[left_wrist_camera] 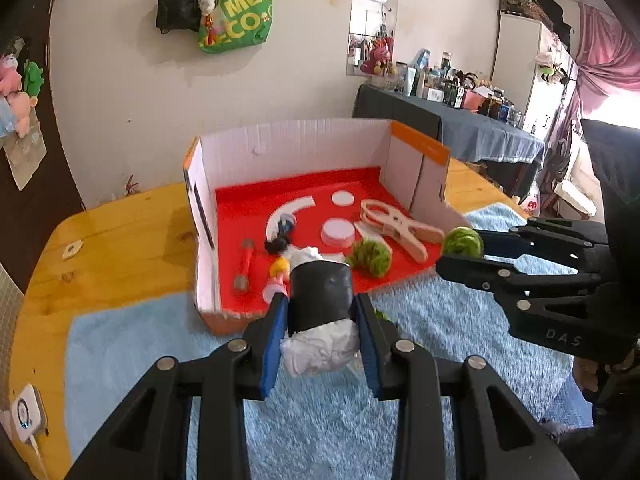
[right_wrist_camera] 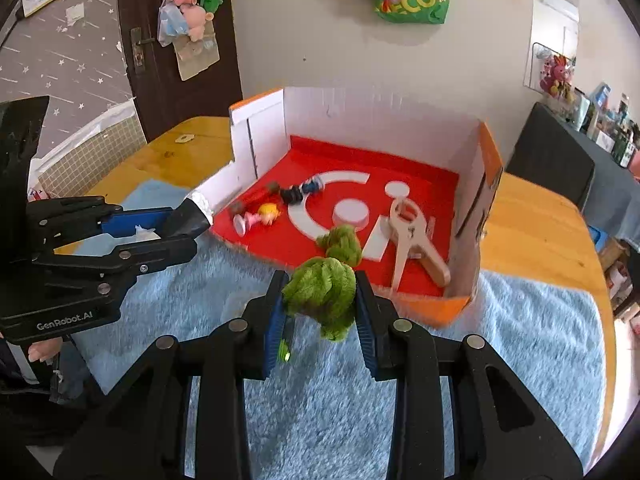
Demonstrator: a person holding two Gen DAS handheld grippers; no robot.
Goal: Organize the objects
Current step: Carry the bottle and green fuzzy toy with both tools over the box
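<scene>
Left hand-held gripper point(left_wrist_camera: 322, 316) grips a black roll stuffed with white paper point(left_wrist_camera: 320, 300); right hand-held gripper point(right_wrist_camera: 320, 300) grips a green pompom point(right_wrist_camera: 320, 294). Both hover at the red-floored box point(right_wrist_camera: 466, 302) front edge. Step: depositing. Next: advance over floor, release.

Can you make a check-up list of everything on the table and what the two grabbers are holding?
Surface: wooden table with a fluffy blue mat.
Job's things: open cardboard box with red floor holds a wooden clip, white cap, small toy figures and a green pom-pom.
Clutter: nothing seen on the mat.
Grippers: left gripper shut on a black roll stuffed with white paper; right gripper shut on another green fluffy ball.
Cables: nothing seen.
Surroundings: green bag on the wall, crowded side table.
</scene>
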